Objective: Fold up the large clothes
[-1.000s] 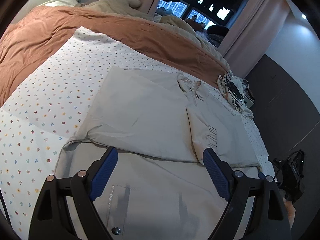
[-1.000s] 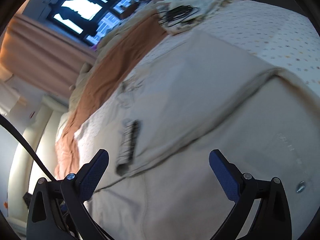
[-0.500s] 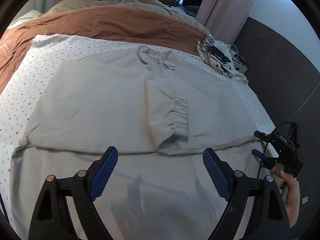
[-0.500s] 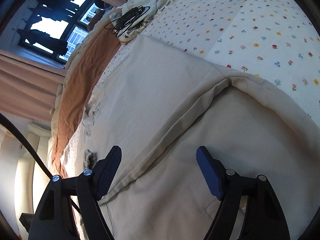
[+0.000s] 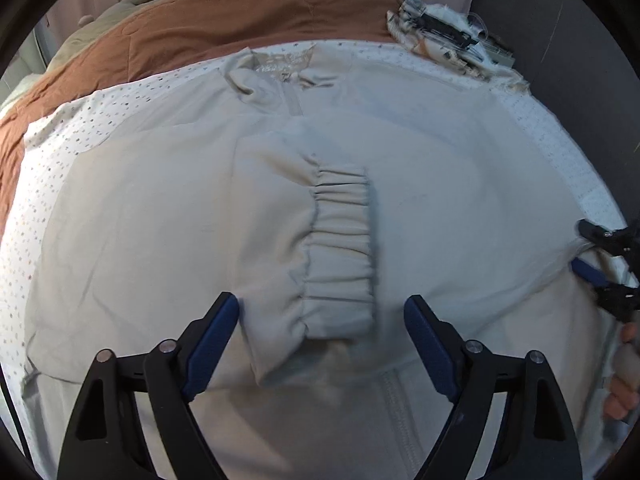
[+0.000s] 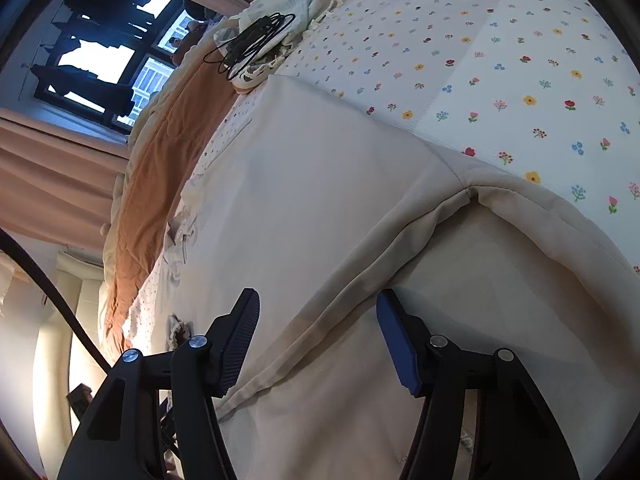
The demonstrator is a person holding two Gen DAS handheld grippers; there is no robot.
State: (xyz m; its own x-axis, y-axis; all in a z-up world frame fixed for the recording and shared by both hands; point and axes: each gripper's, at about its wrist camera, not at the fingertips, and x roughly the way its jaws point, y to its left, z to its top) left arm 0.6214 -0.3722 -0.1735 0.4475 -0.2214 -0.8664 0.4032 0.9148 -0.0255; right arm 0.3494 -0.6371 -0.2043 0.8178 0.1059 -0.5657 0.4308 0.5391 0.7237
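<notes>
Lying flat on the floral sheet (image 6: 520,60), the beige jacket (image 5: 160,208) looks soft, limp, light; left gripper (image 5: 322,334) gapes over its elastic cuff (image 5: 340,252); right gripper (image 6: 318,334), closing, straddles the folded side edge (image 6: 360,280), the firmest hold.

A bed (image 6: 520,52) with a flowered sheet and a brown blanket (image 5: 248,28) stands before a bright window (image 6: 100,60) with pinkish curtains (image 6: 52,168).
</notes>
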